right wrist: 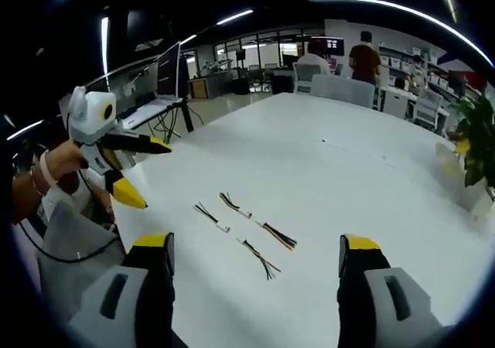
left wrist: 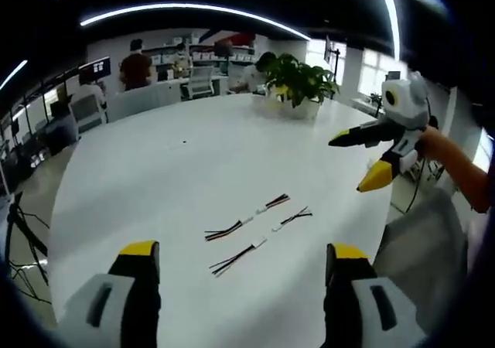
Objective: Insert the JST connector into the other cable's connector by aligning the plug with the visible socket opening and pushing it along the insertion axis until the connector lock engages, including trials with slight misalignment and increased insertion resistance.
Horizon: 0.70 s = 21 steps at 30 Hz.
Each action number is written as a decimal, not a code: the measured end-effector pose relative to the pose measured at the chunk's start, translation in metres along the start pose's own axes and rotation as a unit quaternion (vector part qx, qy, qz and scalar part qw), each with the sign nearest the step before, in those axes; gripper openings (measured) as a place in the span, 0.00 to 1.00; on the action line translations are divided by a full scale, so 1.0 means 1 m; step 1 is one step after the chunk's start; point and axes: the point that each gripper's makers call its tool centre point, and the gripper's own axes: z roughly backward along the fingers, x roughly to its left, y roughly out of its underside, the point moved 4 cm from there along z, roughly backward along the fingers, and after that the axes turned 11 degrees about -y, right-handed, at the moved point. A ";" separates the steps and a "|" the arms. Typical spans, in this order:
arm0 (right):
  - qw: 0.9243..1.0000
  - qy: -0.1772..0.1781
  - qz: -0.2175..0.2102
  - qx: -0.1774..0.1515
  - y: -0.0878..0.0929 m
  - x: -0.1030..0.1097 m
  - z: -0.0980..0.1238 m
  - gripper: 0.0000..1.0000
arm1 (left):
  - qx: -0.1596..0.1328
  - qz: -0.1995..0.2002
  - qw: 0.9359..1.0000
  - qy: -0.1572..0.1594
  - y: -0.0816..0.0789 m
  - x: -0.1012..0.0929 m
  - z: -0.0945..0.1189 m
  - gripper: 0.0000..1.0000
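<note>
Left gripper view, own gripper: left gripper (left wrist: 241, 264) has its jaws spread wide, holding nothing, raised above the table (left wrist: 155, 178).
Left gripper view, cables: two cables lie ahead between the jaw tips, the far cable (left wrist: 247, 217) and the near cable (left wrist: 259, 241), side by side but apart; each runs slantwise, dark wire ends low left and high right, white connectors mid-length.
Left gripper view, other gripper: right gripper (left wrist: 352, 161) hangs at right, jaws parted, empty, off to the cables' side.
Right gripper view, own gripper: right gripper (right wrist: 255, 257) gapes wide, empty.
Right gripper view, cables: one cable (right wrist: 255, 223) and the other (right wrist: 238, 240) lie just ahead of the jaws, slanting down to the right.
Right gripper view, other gripper: left gripper (right wrist: 155, 174) at left, parted, empty.
Nearer: cannot tell; both look similarly placed.
</note>
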 end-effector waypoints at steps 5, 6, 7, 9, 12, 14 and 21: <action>1.000 -0.008 0.007 -0.006 -0.006 -0.001 -0.006 0.82 | -0.002 -0.008 1.000 0.003 -0.003 0.001 -0.007 0.86; 1.000 -0.008 0.007 -0.005 -0.006 -0.003 -0.008 0.80 | -0.005 -0.009 1.000 0.004 -0.004 0.001 -0.009 0.86; 1.000 -0.006 0.009 -0.004 -0.007 -0.004 -0.008 0.79 | -0.008 -0.012 1.000 0.004 -0.005 0.002 -0.010 0.85; 1.000 0.006 0.014 -0.008 -0.010 -0.008 -0.009 0.77 | -0.016 -0.023 1.000 0.005 -0.008 0.004 -0.012 0.83; 1.000 0.004 0.004 -0.015 -0.013 -0.013 -0.011 0.76 | -0.025 -0.022 0.999 0.010 -0.014 0.006 -0.016 0.81; 1.000 0.002 0.002 -0.016 -0.014 -0.015 -0.012 0.75 | -0.025 -0.022 0.999 0.013 -0.016 0.007 -0.019 0.80; 1.000 0.001 0.006 -0.010 -0.013 -0.018 -0.017 0.70 | -0.003 -0.046 0.999 0.021 -0.012 0.007 -0.034 0.81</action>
